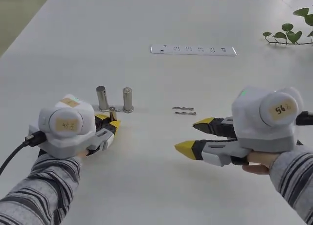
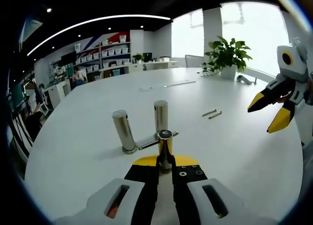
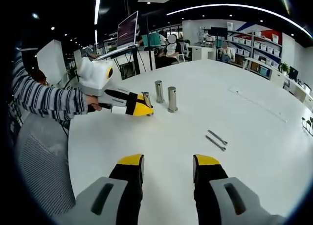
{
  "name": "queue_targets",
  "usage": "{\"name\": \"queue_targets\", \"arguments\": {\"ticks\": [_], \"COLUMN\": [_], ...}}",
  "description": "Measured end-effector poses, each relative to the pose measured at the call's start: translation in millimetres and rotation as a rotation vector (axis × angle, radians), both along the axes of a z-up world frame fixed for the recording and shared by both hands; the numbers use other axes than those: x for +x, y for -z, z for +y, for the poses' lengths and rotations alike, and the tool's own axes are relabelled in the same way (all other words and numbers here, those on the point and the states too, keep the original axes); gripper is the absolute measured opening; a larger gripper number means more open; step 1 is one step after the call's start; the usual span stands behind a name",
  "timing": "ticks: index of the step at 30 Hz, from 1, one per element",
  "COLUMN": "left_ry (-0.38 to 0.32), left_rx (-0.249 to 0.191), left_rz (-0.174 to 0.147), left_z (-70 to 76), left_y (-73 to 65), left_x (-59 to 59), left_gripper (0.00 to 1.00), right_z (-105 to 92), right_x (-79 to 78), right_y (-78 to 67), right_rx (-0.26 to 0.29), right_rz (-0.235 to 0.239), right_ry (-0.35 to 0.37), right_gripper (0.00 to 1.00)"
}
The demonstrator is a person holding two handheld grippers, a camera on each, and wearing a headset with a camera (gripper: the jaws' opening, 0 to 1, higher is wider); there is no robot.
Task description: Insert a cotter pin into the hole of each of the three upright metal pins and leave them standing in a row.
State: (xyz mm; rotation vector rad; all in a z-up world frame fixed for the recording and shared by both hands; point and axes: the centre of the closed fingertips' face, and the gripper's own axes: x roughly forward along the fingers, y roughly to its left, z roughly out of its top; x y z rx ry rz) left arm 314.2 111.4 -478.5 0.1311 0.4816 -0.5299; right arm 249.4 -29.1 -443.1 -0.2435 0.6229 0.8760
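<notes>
Holding the front pin (image 2: 165, 142) upright on the desk (image 1: 146, 181), your left gripper (image 2: 165, 162) has its jaws pressed together on the lower shaft. In the left gripper view a cotter (image 2: 148, 145) appears to pass crosswise through the pin's head, though I cannot tell how fully it is seated. Check that before you let go. Then make sure the base sits flat and in line with the other two, and part the jaws slowly and evenly so neither side drags it over. Draw straight back along the jaws, since the cotter juts out sideways and could catch.

Your right gripper (image 1: 195, 135) hangs low over the desk with its jaws spread and nothing between them, so it is free for the next pick. Ahead of it, between it and the pins, two loose cotters (image 1: 184, 110) lie flat, just beside each other. A wide pinch would likely take both, so come down on one alone. Grip it near one end so that most of its length stays free to feed into a hole.

Just past the held pin stand the two bare pins (image 1: 127, 99), near each other with no cotter in sight. Steady one low on its shaft and keep its head clear. The power strip (image 1: 193, 50) lies well apart, out of your way.
</notes>
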Motion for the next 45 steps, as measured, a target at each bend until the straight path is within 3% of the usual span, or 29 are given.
{"name": "queue_targets", "arguments": {"ticks": [6,13,22,26,29,31,36,45], "left_ry": [0.011,0.003,-0.039,-0.042,-0.045,-0.039,-0.028,-0.01], "left_rx": [0.002,0.007,-0.023,-0.035,-0.045,-0.046,-0.034,-0.047], "left_rz": [0.0,0.007,-0.037,-0.045,-0.058,-0.057,-0.061,-0.075], "left_z": [1.4,1.1,1.5,2.3,2.2,1.5,1.6,-2.0], "left_y": [-0.2,-8.2,-33.9,-42.3,-49.2,-50.2,-51.3,-55.6], "left_x": [-4.6,-17.1,-38.0,-42.9,-48.2,-51.0,-56.2,-61.3], "left_gripper": [0.18,0.4,0.64,0.71,0.77,0.78,0.85,0.96], "right_z": [-4.1,-0.5,31.6,56.5,68.9,77.1,97.0,114.8], "right_x": [1.9,10.8,40.1,55.7,64.3,78.1,88.1,103.9], "right_y": [-2.4,-8.2,-29.9,-36.9,-36.9,-35.1,-25.8,-10.8], "right_rx": [0.009,0.058,0.149,0.2,0.196,0.205,0.193,0.171], "right_rz": [-0.002,-0.005,-0.067,-0.076,-0.091,-0.094,-0.097,-0.1], "right_ry": [0.015,0.045,0.048,0.034,0.025,0.021,0.016,0.008], "right_gripper": [0.36,0.36,0.34,0.34,0.34,0.34,0.32,0.25]}}
